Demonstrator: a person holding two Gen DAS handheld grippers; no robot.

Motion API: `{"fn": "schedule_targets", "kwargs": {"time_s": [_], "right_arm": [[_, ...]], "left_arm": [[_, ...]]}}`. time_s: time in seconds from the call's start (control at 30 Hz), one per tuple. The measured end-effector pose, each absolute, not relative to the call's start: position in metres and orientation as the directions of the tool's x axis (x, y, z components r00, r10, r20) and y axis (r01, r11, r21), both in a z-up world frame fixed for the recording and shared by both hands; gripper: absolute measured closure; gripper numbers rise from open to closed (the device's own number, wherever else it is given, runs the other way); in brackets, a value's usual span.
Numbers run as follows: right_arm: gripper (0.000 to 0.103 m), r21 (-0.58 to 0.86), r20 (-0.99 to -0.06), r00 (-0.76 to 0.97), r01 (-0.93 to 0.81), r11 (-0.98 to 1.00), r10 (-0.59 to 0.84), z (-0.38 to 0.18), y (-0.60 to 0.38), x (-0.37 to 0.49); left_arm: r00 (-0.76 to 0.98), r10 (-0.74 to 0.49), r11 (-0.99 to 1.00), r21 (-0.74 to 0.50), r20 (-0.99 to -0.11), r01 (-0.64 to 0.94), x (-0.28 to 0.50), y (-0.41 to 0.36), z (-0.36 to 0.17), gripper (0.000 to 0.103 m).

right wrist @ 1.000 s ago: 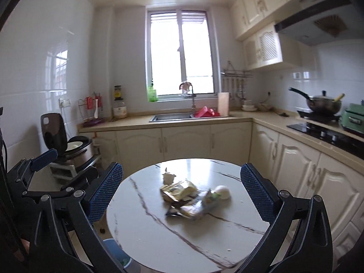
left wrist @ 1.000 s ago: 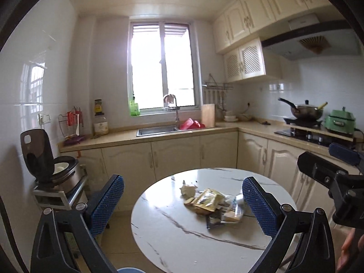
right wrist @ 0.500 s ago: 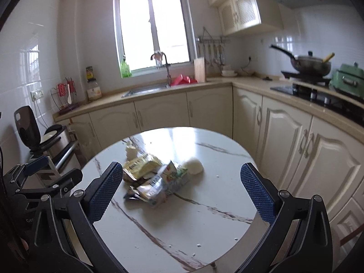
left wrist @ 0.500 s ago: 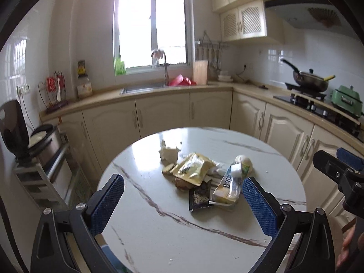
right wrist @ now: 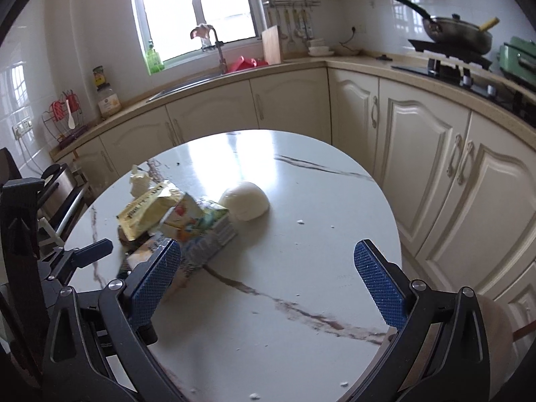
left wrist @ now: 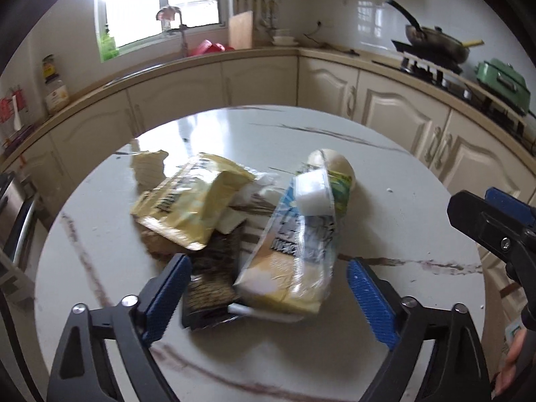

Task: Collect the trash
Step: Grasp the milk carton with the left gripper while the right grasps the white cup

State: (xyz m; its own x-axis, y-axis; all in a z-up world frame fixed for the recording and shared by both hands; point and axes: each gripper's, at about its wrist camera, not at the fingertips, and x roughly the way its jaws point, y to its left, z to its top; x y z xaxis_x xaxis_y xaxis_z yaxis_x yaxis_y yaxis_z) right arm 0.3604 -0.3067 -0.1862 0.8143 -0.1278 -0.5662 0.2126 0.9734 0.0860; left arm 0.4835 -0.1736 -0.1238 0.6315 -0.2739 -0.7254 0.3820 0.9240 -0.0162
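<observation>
On the round table [left wrist: 385, 181] the trash pile [left wrist: 248, 221] lies uncollected; left gripper [left wrist: 268, 298] gapes wide just before the clear wrapper [left wrist: 294, 254], possibly touching nothing, right gripper [right wrist: 268, 284] equally wide and empty beside the pile

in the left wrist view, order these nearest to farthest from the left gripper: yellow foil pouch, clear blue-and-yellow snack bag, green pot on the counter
1. Clear blue-and-yellow snack bag, between the left gripper pads.
2. Yellow foil pouch, behind, left.
3. Green pot, far right counter.
</observation>
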Motion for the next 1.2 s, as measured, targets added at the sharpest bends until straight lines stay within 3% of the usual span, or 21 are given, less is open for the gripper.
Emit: {"fn": "schedule_targets", "kwargs": {"time_s": [0.07,0.17,0.5,0.67,0.83,1.0,1.1,1.2], "right_arm": [[0.0,0.091,-0.577,0.807,0.218,0.972,-0.127,-0.189,-0.314,0.365],[0.0,0.1,-0.587,0.801,0.222,0.97,-0.122,-0.191,-0.322,0.372],[0.0,0.15,-0.609,0.792,0.179,0.972,-0.052,-0.192,-0.312,0.392],[0.0,0.297,-0.602,0.789,0.082,0.951,0.12,-0.189,-0.298,0.395],[0.002,0.205,-0.62,0.772,-0.015,0.979,0.142,-0.189,-0.255,0.406],[0.025,0.091,-0.659,0.74,-0.102,0.991,0.137,-0.199,-0.22,0.42],[0.04,0.107,-0.669,0.724,-0.131,0.986,0.169,-0.206,-0.216,0.419],[0.07,0.116,-0.654,0.732,-0.15,0.982,0.189,-0.203,-0.216,0.412]], "left_arm": [[0.6,-0.283,0.913,-0.019,-0.748,0.407,0.503,-0.184,-0.135,0.047],[0.573,-0.31,0.898,-0.035,-0.759,0.439,0.528,-0.189,-0.138,0.055],[0.544,-0.421,0.853,-0.114,-0.726,0.509,0.491,-0.126,-0.111,0.058],[0.553,-0.404,0.859,-0.094,-0.729,0.504,0.482,-0.107,-0.105,0.058],[0.546,-0.432,0.848,-0.117,-0.718,0.517,0.472,-0.103,-0.108,0.058],[0.533,-0.453,0.843,-0.148,-0.715,0.517,0.465,-0.094,-0.112,0.058],[0.53,-0.453,0.841,-0.147,-0.717,0.52,0.461,-0.093,-0.112,0.058],[0.524,-0.462,0.836,-0.154,-0.715,0.527,0.457,-0.093,-0.111,0.058]]}}
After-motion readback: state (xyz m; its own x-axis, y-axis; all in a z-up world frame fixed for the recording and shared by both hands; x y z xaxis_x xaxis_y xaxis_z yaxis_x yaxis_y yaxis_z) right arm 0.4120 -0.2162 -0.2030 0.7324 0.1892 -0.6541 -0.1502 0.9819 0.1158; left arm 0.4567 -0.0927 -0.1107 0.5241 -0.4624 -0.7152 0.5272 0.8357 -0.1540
